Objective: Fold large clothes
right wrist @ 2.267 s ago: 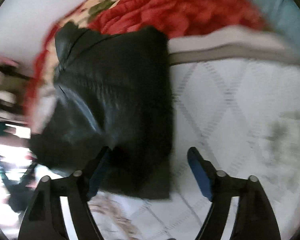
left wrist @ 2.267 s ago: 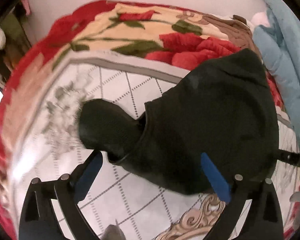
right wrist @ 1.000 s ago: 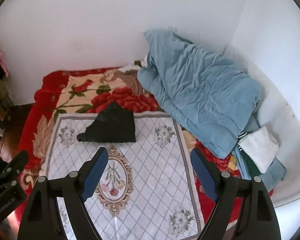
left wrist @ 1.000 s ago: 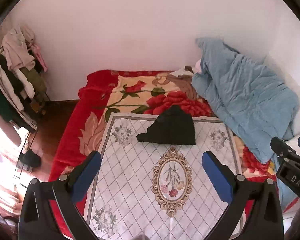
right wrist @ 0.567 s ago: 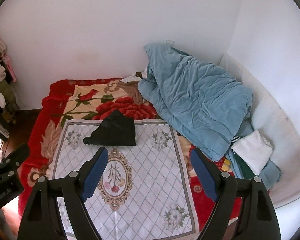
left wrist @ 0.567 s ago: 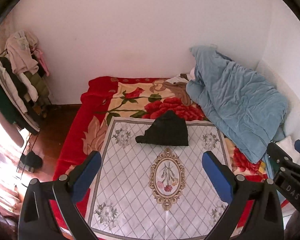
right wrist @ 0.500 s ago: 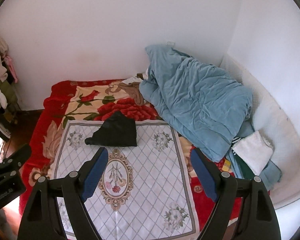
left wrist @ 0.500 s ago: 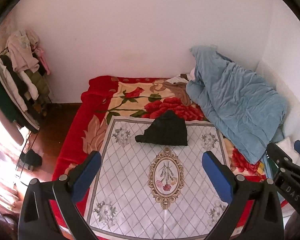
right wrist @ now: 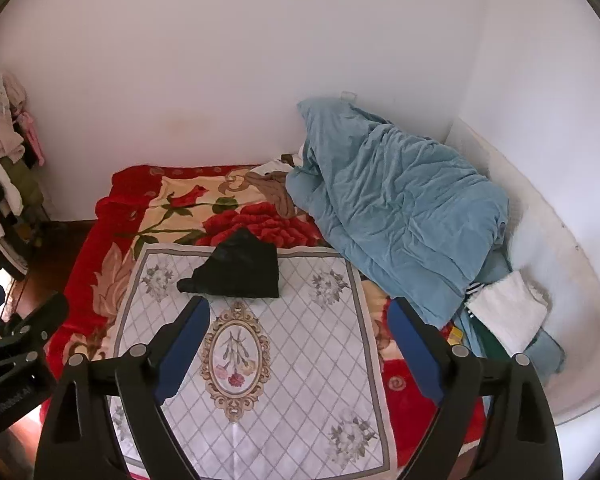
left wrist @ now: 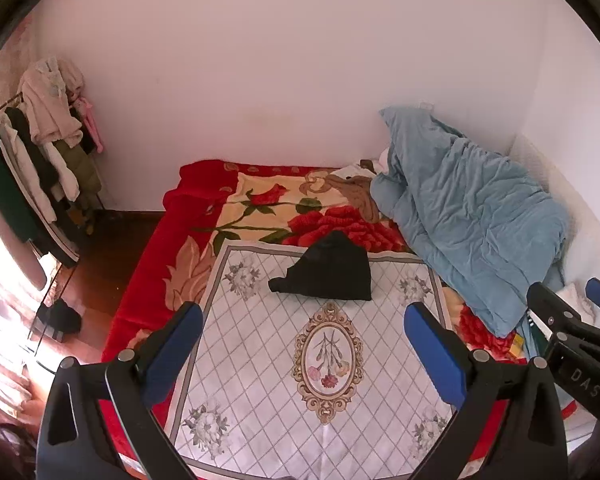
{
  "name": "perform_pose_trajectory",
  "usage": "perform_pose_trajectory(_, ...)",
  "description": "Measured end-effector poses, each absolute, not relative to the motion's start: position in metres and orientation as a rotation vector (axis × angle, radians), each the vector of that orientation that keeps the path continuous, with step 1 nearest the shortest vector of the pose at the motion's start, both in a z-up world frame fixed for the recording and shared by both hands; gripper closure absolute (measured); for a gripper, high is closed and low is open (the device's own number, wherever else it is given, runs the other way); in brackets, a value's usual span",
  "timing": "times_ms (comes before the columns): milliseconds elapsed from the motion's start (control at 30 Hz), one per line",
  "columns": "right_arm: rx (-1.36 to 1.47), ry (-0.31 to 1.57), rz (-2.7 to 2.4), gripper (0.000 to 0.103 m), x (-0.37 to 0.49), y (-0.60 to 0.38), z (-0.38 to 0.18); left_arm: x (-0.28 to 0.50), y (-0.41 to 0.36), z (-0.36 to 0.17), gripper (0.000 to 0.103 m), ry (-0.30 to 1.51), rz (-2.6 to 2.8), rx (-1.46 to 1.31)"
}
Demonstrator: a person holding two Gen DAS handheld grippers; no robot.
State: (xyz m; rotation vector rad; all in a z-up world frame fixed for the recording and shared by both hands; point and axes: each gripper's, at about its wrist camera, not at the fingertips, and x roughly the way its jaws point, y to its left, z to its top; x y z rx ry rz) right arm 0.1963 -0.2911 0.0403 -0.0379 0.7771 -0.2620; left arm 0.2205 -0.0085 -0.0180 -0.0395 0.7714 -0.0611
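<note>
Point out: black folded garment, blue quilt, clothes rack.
black folded garment (left wrist: pixel 328 274), left wrist view, middle of its top face
blue quilt (right wrist: pixel 396 216), right wrist view, centre of the crumpled heap
clothes rack (left wrist: pixel 40 148), left wrist view, hanging clothes

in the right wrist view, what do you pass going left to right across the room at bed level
clothes rack → black folded garment → blue duvet → white folded towel
</note>
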Motion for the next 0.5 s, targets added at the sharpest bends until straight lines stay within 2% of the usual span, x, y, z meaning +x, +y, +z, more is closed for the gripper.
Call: perform_pose_trajectory(500,-0.039,0.753,-0.247,0.009,0.1911,-0.2892,0.0453,0.2179,-0.0092,-0.011,0.0,0.751,-0.05,-0.039)
